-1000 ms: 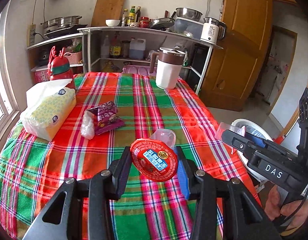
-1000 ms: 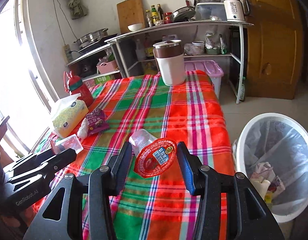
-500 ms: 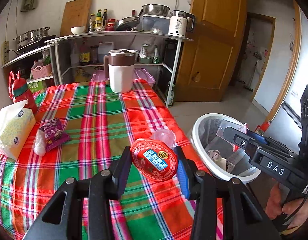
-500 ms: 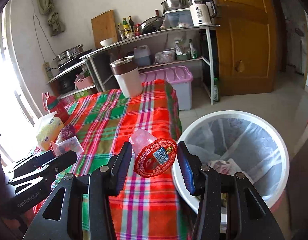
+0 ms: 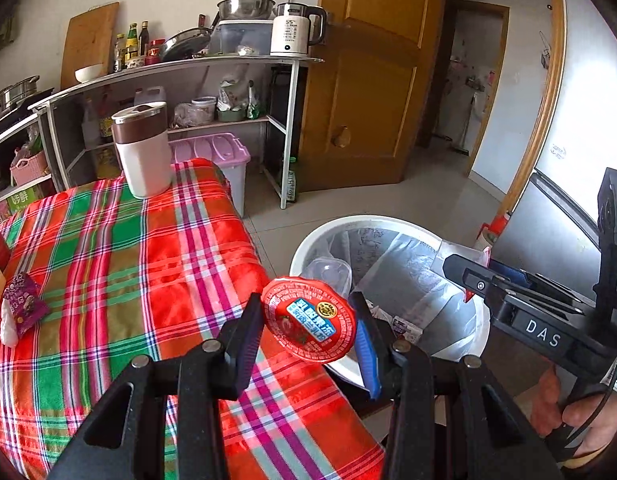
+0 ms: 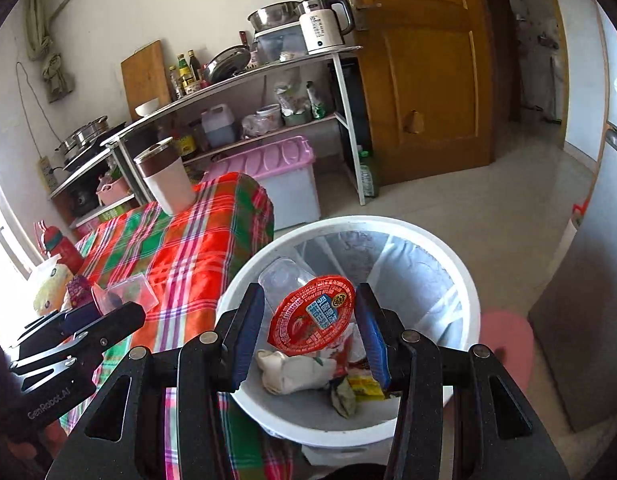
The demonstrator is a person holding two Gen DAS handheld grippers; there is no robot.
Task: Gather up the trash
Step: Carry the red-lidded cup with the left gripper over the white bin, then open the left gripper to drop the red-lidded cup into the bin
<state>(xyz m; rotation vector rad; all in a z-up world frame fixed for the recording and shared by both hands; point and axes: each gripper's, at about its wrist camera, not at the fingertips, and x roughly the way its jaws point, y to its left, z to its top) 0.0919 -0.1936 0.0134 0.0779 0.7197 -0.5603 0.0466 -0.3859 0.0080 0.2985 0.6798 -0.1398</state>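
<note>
At the far left of the left wrist view, a purple snack packet [image 5: 23,307] is seen lying on the plaid tablecloth [image 5: 108,264], with a white-and-brown jug [image 5: 142,148] standing at the table's far end. Further right, a jelly cup [image 5: 308,318] with a red foil lid is pinched between the fingers of the left gripper [image 5: 306,334], over the table's edge and just beside the rim of the white trash bin [image 5: 388,226]. At the right edge, the right gripper [image 5: 474,276] is seen from the side, gripped by a hand [image 5: 580,420], with a clear cup pinched at its tip.

In the right wrist view, the left gripper [image 6: 108,312] is seen at the left over the tablecloth [image 6: 180,248], a clear cup held in its tip. At centre, a second red-lidded jelly cup [image 6: 312,316] is clamped between the fingers of the right gripper [image 6: 310,326], directly above the open bin [image 6: 448,248]. Crumpled wrappers [image 6: 300,370] are seen lying inside the lined bin.
</note>
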